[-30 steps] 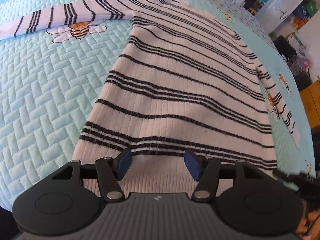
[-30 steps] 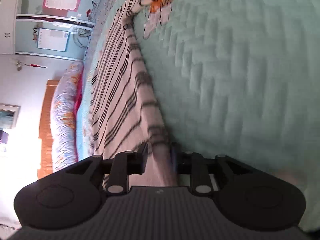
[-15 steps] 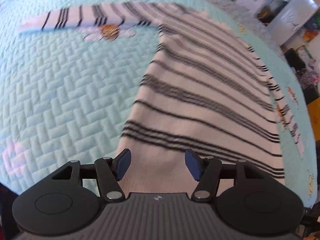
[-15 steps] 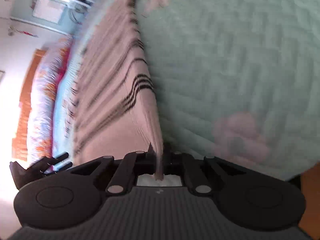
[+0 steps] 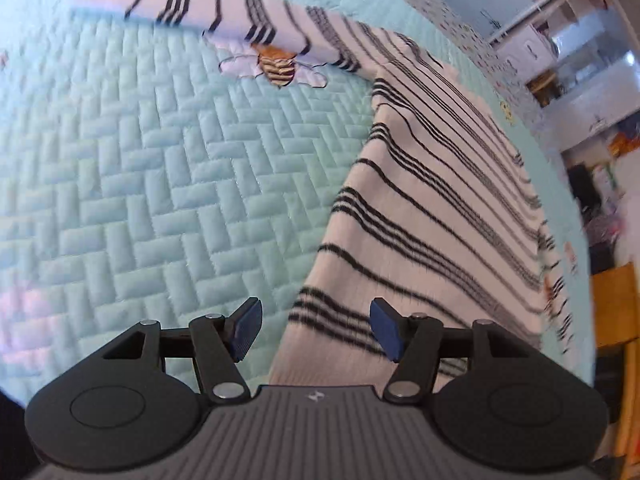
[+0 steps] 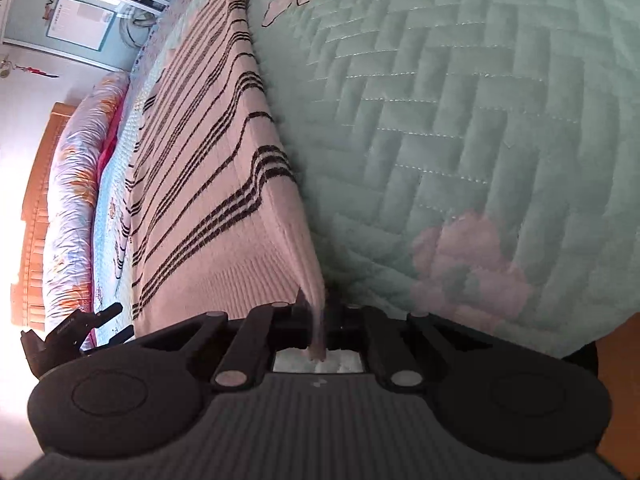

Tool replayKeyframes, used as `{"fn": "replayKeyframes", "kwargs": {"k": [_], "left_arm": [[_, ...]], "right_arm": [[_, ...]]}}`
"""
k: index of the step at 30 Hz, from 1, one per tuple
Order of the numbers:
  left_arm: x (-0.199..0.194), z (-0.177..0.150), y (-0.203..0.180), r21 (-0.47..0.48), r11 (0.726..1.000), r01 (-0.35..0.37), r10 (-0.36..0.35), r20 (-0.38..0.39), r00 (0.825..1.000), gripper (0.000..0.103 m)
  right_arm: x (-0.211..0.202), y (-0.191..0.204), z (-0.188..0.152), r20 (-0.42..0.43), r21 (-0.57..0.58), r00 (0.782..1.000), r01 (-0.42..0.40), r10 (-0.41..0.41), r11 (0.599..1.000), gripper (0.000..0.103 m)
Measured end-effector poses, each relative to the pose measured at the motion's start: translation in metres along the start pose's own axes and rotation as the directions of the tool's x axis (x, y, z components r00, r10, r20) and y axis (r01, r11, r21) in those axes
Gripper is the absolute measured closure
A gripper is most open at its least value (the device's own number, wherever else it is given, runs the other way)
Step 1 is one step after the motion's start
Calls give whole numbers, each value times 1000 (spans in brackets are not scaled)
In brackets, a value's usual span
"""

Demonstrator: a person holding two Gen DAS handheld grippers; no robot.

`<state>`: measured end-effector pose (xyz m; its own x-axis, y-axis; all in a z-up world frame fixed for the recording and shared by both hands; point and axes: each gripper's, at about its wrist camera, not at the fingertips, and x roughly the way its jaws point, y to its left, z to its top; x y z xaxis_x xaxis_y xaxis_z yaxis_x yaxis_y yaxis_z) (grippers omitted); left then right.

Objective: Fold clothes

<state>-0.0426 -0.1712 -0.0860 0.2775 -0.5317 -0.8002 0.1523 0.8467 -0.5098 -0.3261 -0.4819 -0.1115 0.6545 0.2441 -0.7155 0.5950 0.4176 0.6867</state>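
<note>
In the left wrist view, a white sweater point(image 5: 432, 216) with thin black stripes is seen spread flat on a bed covered by a pale blue quilt point(image 5: 140, 168) stitched in a herringbone pattern. One sleeve point(image 5: 208, 12) is stretched out to the side near the top of the picture, and a bee figure point(image 5: 276, 65) sewn on the quilt is partly covered by it. The left claw point(image 5: 316, 330) is held above the lower corner of the sweater with its blue pads well apart; nothing is gripped. The side edge of the sweater passes beneath the gap, so that one pad is seen over the quilt and the other over the knit. Shelves and cupboards point(image 5: 560, 52) are seen blurred at the far right.

In the right wrist view, the right claw point(image 6: 318, 316) is closed tight on the ribbed hem of the sweater point(image 6: 208, 184), and a pinched fold of the fabric is drawn up between the fingers, lifted off the quilt point(image 6: 460, 120). The rest of the garment is seen running away from the claw along the bed. A faint pink flower point(image 6: 468, 264) is printed on the quilt beside the claw. At the lower left the left claw point(image 6: 86, 326) is seen by the opposite corner of the hem. A rolled floral duvet point(image 6: 76, 184) and a wooden headboard point(image 6: 36, 216) lie along the left edge.
</note>
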Motion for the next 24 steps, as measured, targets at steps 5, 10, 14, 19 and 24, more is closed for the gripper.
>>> {"fn": "replayKeyframes", "kwargs": {"k": [5, 10, 14, 19, 24], "left_arm": [[22, 10, 2, -21, 994, 103, -104, -47, 993, 42], [24, 9, 10, -35, 987, 154, -156, -66, 986, 53], [29, 14, 27, -145, 965, 220, -232, -67, 970, 51], [30, 34, 22, -106, 966, 236, -241, -45, 969, 44], [57, 60, 26, -107, 930, 351, -361, -89, 928, 39]], "right_arm": [[4, 5, 2, -10, -16, 1000, 25, -25, 1000, 100], [4, 15, 0, -3, -44, 997, 80, -80, 996, 100], [7, 18, 1, -4, -50, 995, 100, -100, 994, 100], [10, 21, 1, -7, -36, 993, 116, -116, 993, 100], [12, 24, 2, -7, -35, 991, 136, -136, 990, 100]]}}
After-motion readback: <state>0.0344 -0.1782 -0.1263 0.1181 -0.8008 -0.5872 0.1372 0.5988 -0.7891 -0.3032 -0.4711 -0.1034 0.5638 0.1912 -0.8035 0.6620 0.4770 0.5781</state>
